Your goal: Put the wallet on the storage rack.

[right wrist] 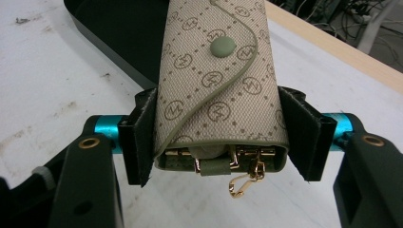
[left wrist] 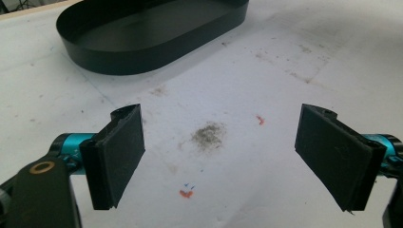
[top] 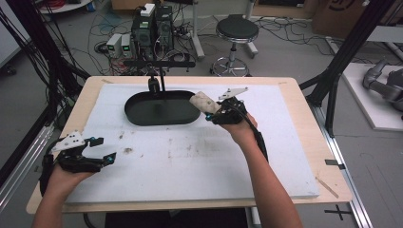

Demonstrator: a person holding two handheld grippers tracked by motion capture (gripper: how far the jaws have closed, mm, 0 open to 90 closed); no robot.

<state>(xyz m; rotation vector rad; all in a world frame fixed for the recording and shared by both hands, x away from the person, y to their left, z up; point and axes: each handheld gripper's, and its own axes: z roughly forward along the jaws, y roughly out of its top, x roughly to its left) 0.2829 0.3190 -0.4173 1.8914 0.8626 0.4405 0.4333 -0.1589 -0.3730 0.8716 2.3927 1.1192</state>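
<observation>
The right gripper [right wrist: 216,142] has its fingers [right wrist: 140,142] clamped on the two long sides of a beige monogrammed key case [right wrist: 216,90] with a green snap button, gripping it near the open end where gold key hooks dangle out; the high view shows the key case [top: 203,102] held off the surface toward the far edge of the tabletop [top: 294,102], just at the right end of the black oval tray [top: 134,114]. The left gripper [top: 97,151] rests by the near left corner, its fingers [left wrist: 119,159] spread wide with nothing between them, bare white mat beneath. The tray [left wrist: 95,61] looks empty, its floor dark and bare as far as can be seen. Judging from this, the case is likely bound for the tray, and the risks sit in the grip and the drop: the hold is on soft fabric at one end, so the case could pivot or slide out if the hand tilts; let go too soon, it could land on the tray's rim and tip outside; the loose hook could also snag a finger pad on release
</observation>
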